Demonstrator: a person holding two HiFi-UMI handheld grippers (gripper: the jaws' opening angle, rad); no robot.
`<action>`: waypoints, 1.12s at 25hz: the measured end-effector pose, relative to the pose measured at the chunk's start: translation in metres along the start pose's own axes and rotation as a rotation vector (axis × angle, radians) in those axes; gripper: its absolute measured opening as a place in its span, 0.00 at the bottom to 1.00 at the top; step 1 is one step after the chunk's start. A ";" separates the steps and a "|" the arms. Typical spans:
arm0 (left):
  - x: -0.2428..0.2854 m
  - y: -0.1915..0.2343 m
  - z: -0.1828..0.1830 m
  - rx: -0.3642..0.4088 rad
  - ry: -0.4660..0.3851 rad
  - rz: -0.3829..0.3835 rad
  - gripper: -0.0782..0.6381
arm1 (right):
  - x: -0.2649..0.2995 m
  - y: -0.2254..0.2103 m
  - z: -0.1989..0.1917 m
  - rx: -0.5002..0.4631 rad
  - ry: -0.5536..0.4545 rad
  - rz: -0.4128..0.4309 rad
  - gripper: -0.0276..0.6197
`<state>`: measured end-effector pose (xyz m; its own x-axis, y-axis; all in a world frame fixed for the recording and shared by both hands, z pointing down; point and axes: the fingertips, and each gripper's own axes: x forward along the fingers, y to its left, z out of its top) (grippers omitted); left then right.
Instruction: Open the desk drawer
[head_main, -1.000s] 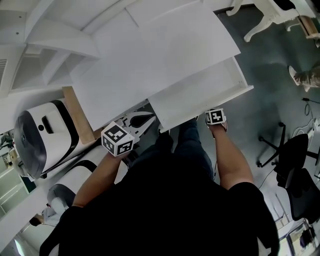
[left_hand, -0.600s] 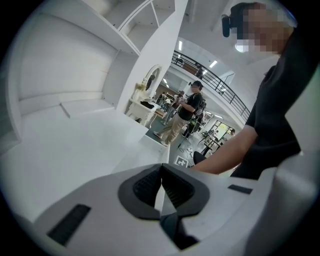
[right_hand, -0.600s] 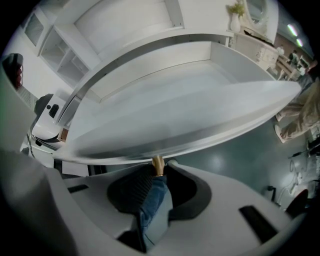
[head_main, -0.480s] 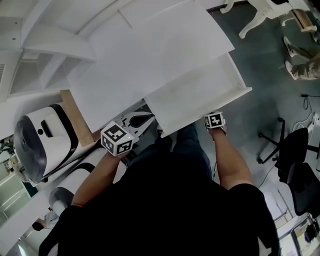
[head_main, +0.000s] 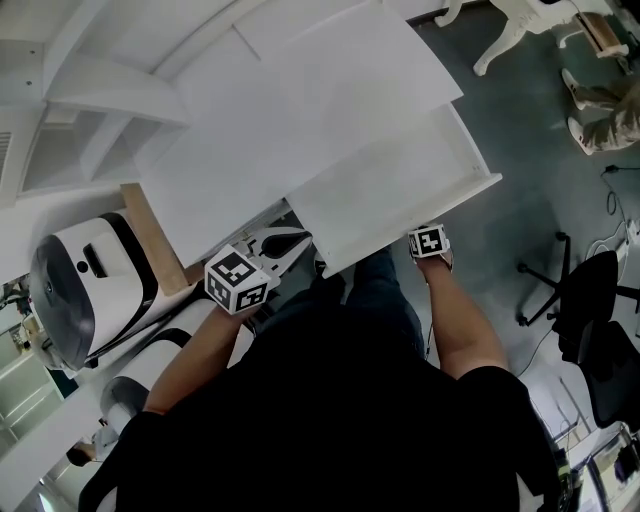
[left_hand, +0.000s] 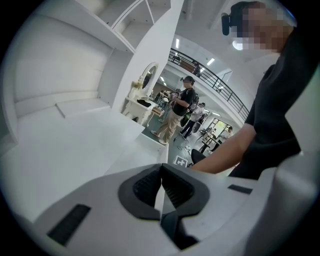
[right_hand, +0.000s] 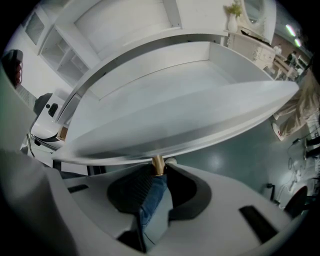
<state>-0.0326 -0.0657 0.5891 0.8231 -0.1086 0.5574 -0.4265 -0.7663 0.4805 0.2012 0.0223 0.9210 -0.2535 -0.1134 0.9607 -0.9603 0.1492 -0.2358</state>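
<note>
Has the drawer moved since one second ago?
Yes. The drawer has slid a little farther out from under the desk top; the right gripper holds its knob.

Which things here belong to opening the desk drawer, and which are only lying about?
Belong to the job: white desk drawer, pulled out; small brass knob on its front; right tongs, closed on that knob.
Lying about: left tongs, shut and empty; rounded white-and-black machine; black office chair; light wooden board.
</note>
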 end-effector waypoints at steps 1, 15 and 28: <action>0.000 0.000 0.000 0.000 0.000 0.000 0.12 | 0.000 0.000 0.000 0.001 0.001 0.001 0.18; 0.007 -0.006 0.004 0.008 -0.019 -0.025 0.12 | -0.007 -0.011 -0.023 0.084 0.041 -0.014 0.22; -0.002 -0.012 0.024 0.065 -0.058 -0.052 0.12 | -0.067 -0.018 -0.002 0.161 -0.113 -0.049 0.21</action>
<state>-0.0200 -0.0714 0.5659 0.8646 -0.1023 0.4920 -0.3588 -0.8111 0.4619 0.2360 0.0295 0.8614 -0.2085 -0.2271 0.9513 -0.9758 -0.0169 -0.2179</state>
